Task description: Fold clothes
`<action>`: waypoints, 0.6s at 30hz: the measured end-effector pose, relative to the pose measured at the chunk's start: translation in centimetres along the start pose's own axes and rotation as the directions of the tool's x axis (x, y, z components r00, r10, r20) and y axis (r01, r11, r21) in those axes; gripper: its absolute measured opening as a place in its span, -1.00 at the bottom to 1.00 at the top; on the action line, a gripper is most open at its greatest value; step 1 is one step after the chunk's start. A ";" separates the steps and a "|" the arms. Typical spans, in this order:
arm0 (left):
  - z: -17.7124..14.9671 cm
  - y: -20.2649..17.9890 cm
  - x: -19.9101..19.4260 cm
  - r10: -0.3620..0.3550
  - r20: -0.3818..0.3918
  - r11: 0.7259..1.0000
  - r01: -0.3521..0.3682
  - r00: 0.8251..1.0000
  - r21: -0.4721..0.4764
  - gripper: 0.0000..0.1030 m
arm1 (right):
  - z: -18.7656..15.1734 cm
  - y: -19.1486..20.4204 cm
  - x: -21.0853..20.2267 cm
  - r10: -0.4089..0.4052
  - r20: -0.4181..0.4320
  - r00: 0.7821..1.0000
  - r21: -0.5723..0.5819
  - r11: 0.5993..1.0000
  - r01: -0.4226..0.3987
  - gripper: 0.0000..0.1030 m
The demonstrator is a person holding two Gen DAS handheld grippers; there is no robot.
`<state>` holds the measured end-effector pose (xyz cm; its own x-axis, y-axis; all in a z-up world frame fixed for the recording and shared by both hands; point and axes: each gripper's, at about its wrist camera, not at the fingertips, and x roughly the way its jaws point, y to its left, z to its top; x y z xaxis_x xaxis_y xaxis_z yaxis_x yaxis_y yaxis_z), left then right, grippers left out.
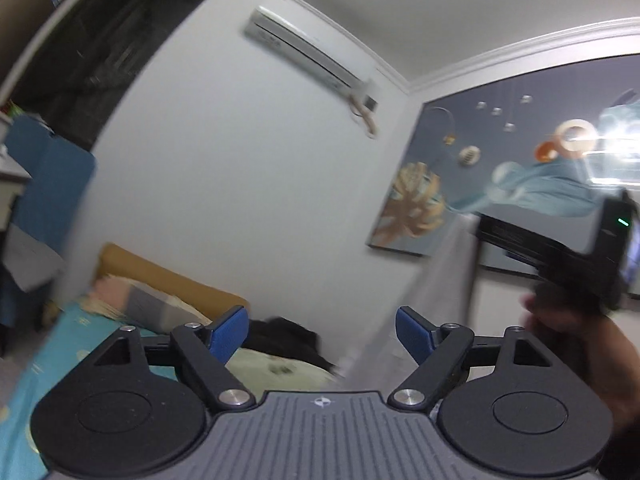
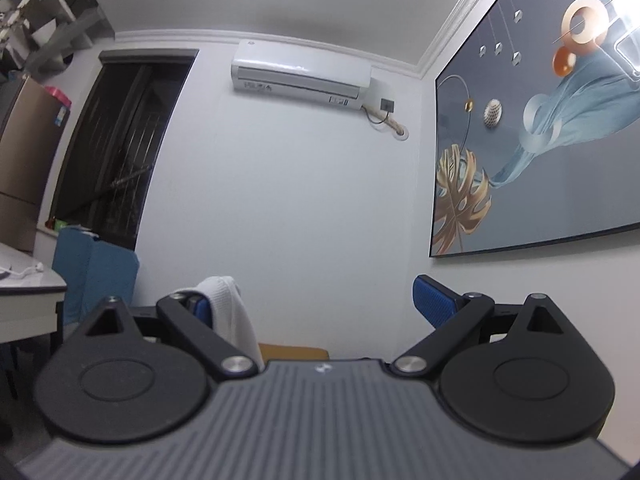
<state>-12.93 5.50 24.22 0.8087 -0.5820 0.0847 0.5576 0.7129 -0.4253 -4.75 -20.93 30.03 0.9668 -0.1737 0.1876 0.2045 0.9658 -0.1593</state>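
A white garment is draped over the left finger of my right gripper. That gripper's jaws stand wide apart with no pad pressing on the cloth. In the left wrist view the same white garment hangs down, blurred, from the right gripper's black body, which a hand holds at the right edge. My left gripper is open with nothing between its blue pads, and the garment hangs just right of and beyond it.
Below lies a bed with a teal sheet, a pillow, a pale blanket and a dark pile of clothes. A desk and a blue-draped chair stand left. A large painting hangs right.
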 end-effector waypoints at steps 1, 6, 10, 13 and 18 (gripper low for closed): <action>-1.0 -0.5 0.2 -0.016 -0.012 1.000 0.016 1.000 -0.009 0.63 | -0.3 0.1 0.2 -0.001 -0.008 1.000 -0.005 1.000 0.001 0.88; -6.2 -2.7 2.6 -0.042 -0.079 0.999 0.043 0.996 0.008 0.65 | -1.7 0.2 0.3 0.014 -0.045 0.999 -0.005 1.000 -0.014 0.88; -9.5 -3.5 5.2 -0.032 -0.122 0.999 0.031 0.992 -0.011 0.65 | -2.0 0.1 -0.6 0.025 -0.045 0.999 -0.009 1.000 -0.025 0.88; -11.2 -3.9 6.4 0.008 -0.115 1.000 -0.010 0.993 -0.021 0.65 | -1.9 -0.1 -1.2 0.032 -0.035 0.999 -0.019 0.999 -0.032 0.88; -13.9 -4.6 8.2 0.093 -0.102 0.996 -0.094 0.990 -0.004 0.65 | -1.8 -0.6 -1.8 0.006 -0.018 1.000 -0.024 1.000 -0.006 0.88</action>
<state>-11.44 -7.97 14.33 0.8338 -0.5501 -0.0472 0.4785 0.7626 -0.4354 -6.38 -21.57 28.05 0.9705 -0.1716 0.1695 0.2022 0.9620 -0.1837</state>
